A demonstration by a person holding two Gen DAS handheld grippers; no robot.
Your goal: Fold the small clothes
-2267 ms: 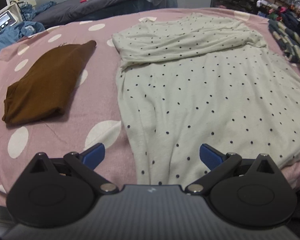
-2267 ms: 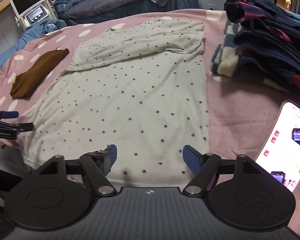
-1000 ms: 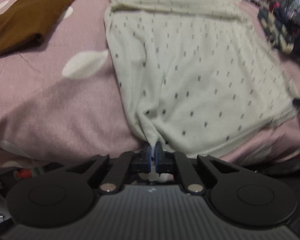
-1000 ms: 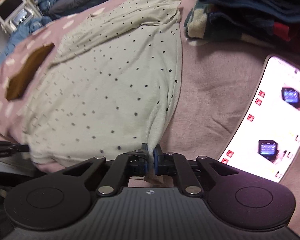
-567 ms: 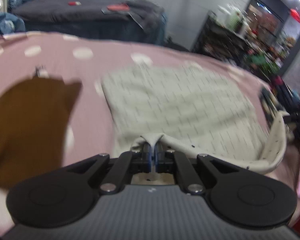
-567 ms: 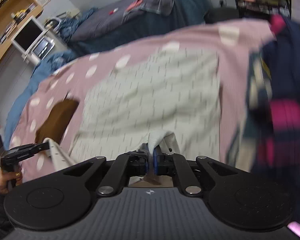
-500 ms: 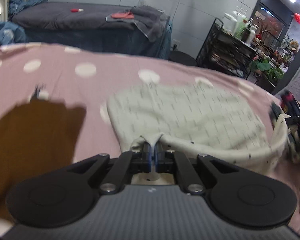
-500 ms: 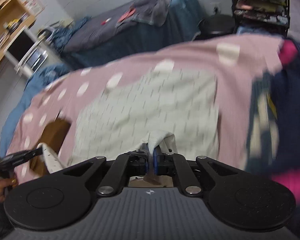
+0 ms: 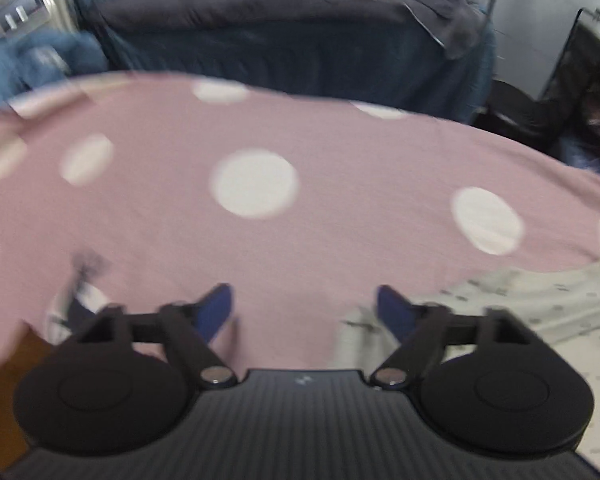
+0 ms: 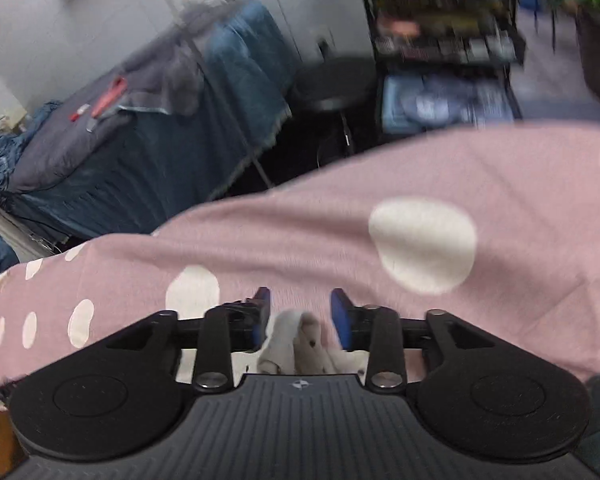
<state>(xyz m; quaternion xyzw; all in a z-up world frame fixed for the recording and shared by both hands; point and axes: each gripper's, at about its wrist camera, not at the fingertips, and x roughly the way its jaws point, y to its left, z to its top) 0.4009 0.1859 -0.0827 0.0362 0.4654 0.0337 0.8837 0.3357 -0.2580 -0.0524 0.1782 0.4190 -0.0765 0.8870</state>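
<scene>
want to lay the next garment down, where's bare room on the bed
Free: the pink polka-dot bedspread ahead of both grippers, up to its far edge. Crowded: the cream dotted garment lower right, and a brown cloth at the lower left corner.

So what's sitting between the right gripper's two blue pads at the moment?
In the right wrist view, a bunched corner of the dotted cream garment lies between the right gripper pads, which are opening and stand clear of the cloth on both sides.

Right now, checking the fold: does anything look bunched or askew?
Yes. A corner of the dotted shirt sits crumpled between the opening right gripper fingers, not flat. The left gripper is empty and opening; shirt lies beside it.
</scene>
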